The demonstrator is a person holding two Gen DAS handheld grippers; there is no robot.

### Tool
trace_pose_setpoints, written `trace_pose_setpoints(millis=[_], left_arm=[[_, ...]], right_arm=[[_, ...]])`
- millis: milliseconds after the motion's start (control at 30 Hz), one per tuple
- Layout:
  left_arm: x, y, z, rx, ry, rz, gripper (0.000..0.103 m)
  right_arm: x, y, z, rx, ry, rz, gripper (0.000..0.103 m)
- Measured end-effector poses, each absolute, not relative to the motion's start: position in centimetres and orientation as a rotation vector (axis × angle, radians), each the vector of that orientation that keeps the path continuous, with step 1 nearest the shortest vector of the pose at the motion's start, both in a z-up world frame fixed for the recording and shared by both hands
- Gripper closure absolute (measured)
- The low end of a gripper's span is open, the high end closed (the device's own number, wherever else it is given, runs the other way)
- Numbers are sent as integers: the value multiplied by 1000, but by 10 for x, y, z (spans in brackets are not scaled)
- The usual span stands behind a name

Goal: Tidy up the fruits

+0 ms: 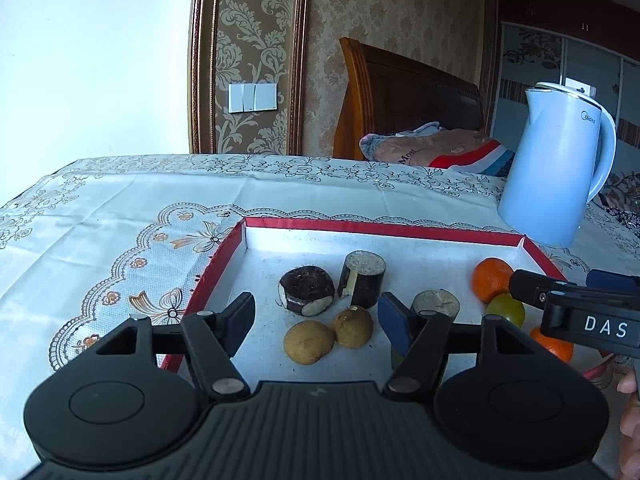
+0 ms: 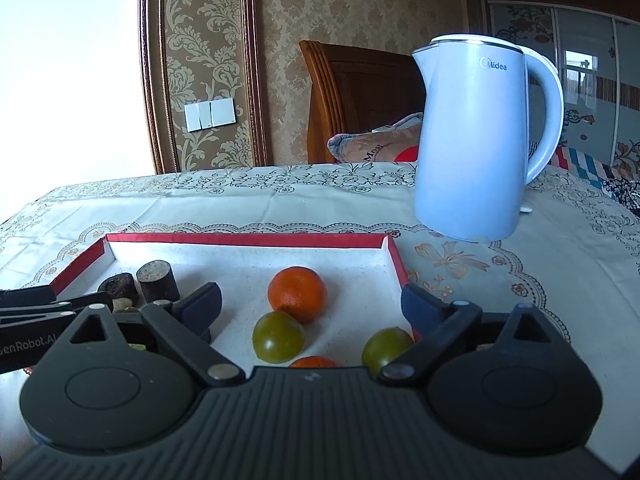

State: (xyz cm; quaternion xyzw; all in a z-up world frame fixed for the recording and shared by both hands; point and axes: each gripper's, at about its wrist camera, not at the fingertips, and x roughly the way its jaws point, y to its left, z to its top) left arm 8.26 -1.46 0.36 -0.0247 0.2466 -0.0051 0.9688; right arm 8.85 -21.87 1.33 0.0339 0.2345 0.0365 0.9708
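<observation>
The tablecloth looks like woven cloth with a slight sheen and raised lace-like patterning. On it, the tray seems cardboard: a matt red rim and a grainy white floor. At its 9 o'clock side the sugarcane pieces show dark rough bark and fibrous cut ends, and the two brown fruits are dull and rough-skinned. At 3 o'clock the oranges are pebbled, the green fruits smooth and glossy. The kettle is smooth satin plastic with a metal rim.

Damask wallpaper backs a wooden headboard, with a white switch panel beside bright daylight at left.
</observation>
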Motion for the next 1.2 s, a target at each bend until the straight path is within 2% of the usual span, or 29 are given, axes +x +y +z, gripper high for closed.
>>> trace_pose_setpoints(millis=[133, 200, 567, 1200], left_arm=[[73, -17, 3, -30, 490, -3, 35], [65, -18, 2, -18, 485, -4, 30], [22, -13, -3, -14, 467, -35, 27], [14, -12, -6, 2, 483, -2, 27]], right_arm=[[75, -222, 13, 81, 470, 81, 5], [67, -224, 13, 87, 472, 84, 4], [28, -225, 8, 72, 464, 120, 1], [13, -224, 4, 65, 483, 137, 0]])
